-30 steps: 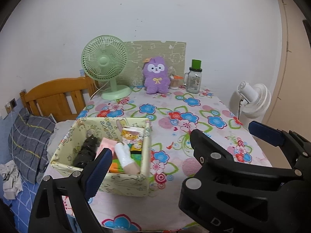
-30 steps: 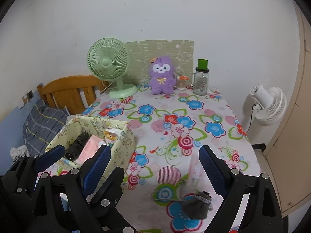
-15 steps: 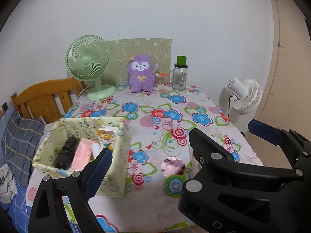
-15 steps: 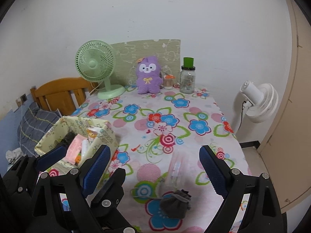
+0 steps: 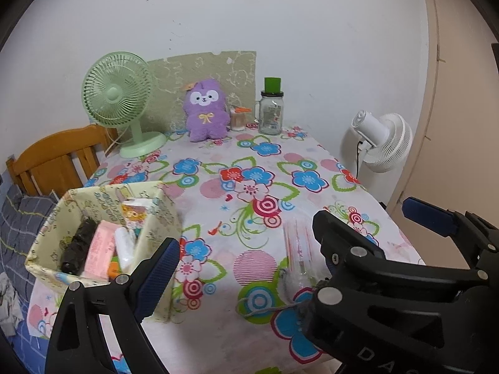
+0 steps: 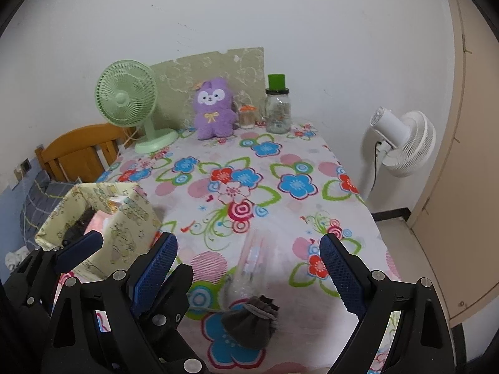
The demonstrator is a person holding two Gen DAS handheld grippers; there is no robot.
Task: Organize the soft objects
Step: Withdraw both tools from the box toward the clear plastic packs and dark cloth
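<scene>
A yellow patterned fabric box (image 5: 157, 215) (image 6: 131, 218) stands at the table's left front edge and holds a pink pack, a white item and dark things. A dark grey drawstring pouch (image 6: 249, 321) lies near the front edge beside a clear plastic pack (image 6: 252, 265) (image 5: 296, 249). A purple plush toy (image 5: 205, 110) (image 6: 213, 107) sits at the back. My left gripper (image 5: 290, 249) is open and empty above the front of the table, right of the box. My right gripper (image 6: 249, 268) is open and empty above the pouch and pack.
A green desk fan (image 5: 120, 99), a glass jar with a green lid (image 5: 271, 109) and a small jar (image 5: 238, 118) stand along the back wall. A white floor fan (image 6: 402, 140) stands right of the table. A wooden headboard (image 5: 59, 159) and bedding are at the left.
Both grippers have shifted right and pulled back a little; the box now sits further left in both views, and the pouch and pack are more centred under the right gripper.
</scene>
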